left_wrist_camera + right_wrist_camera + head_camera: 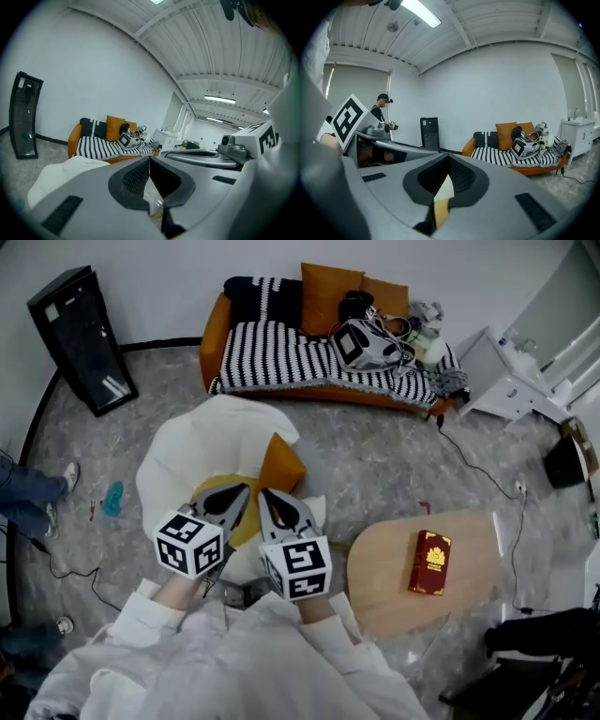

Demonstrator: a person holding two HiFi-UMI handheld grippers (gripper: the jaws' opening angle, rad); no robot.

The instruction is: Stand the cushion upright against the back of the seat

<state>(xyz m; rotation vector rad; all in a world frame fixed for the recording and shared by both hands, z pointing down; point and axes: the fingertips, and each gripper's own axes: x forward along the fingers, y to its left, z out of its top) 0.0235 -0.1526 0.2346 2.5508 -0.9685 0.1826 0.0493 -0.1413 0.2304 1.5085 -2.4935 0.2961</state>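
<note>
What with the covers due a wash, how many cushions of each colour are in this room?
Orange: 3 (sofa cushion, second sofa cushion, seat cushion)
Black-and-white striped: 1 (striped cushion)
Yellow: 1 (yellow cushion, partly hidden, so less certain)
Total: 5

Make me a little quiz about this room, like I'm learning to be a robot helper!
1. True or false: the red book lies on the round wooden table.
2. What colour is the cushion at the white seat? A orange, B blue, C green.
3. Fill in: the blanket on the sofa is striped black and ____.

Key: 1 true; 2 A; 3 white.
</note>
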